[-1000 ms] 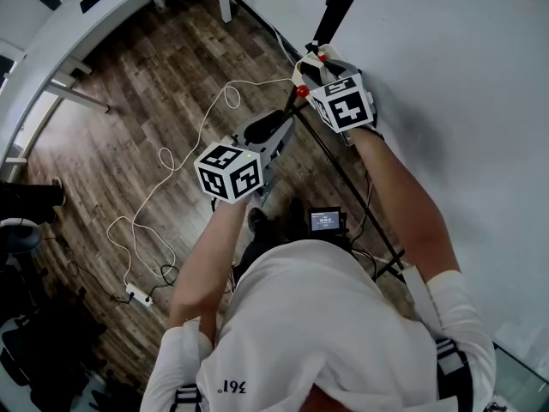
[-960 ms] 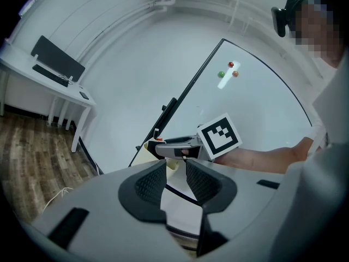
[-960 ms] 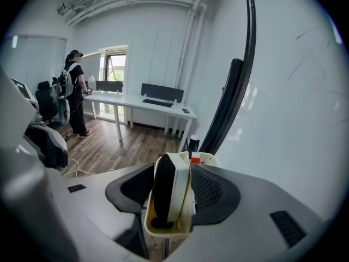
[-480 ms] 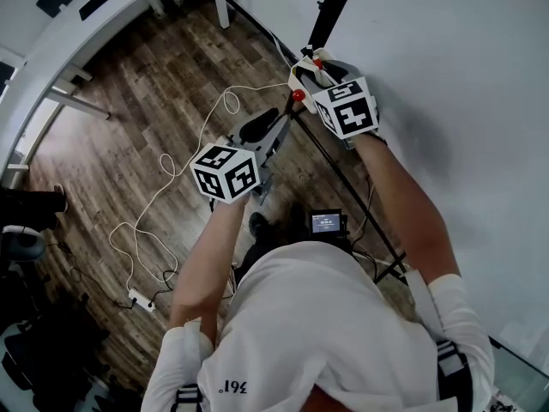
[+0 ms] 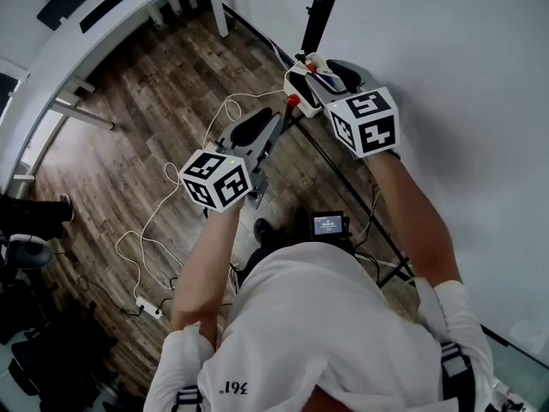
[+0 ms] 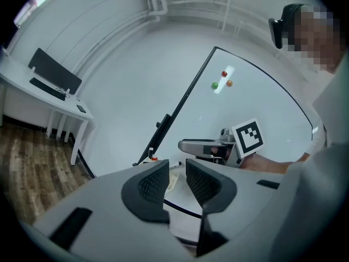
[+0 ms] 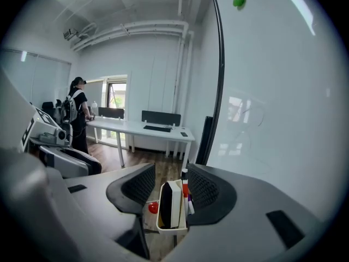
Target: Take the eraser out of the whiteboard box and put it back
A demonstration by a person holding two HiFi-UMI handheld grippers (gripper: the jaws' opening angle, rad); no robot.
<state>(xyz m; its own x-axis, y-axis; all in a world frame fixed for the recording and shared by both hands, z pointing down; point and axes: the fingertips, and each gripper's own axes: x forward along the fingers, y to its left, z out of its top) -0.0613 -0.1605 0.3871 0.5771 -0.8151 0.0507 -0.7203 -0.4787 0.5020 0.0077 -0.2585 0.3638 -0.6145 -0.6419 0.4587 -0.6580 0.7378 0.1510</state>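
The cream whiteboard box point(image 7: 172, 218) hangs on the whiteboard stand. A black-and-white eraser point(image 7: 166, 203) stands upright inside it, with markers point(image 7: 186, 194) beside it. My right gripper point(image 7: 171, 189) is open. Its jaws stand on either side of the box and do not close on the eraser. In the head view the box point(image 5: 306, 79) lies just ahead of the right gripper point(image 5: 322, 77). My left gripper point(image 5: 260, 133) hangs lower left of the box, open and holding nothing. The left gripper view shows the left gripper point(image 6: 175, 181) with the box point(image 6: 171, 180) beyond its tips.
A red knob point(image 5: 293, 100) sits on the stand just below the box. The whiteboard point(image 5: 446, 67) fills the right side. A white cable point(image 5: 163, 204) trails across the wood floor. A white desk point(image 7: 143, 128) stands behind, and a person point(image 7: 76, 113) stands at far left.
My right gripper has drawn back a little from the box, toward me. The left gripper has drifted slightly down and left. Both stay open.
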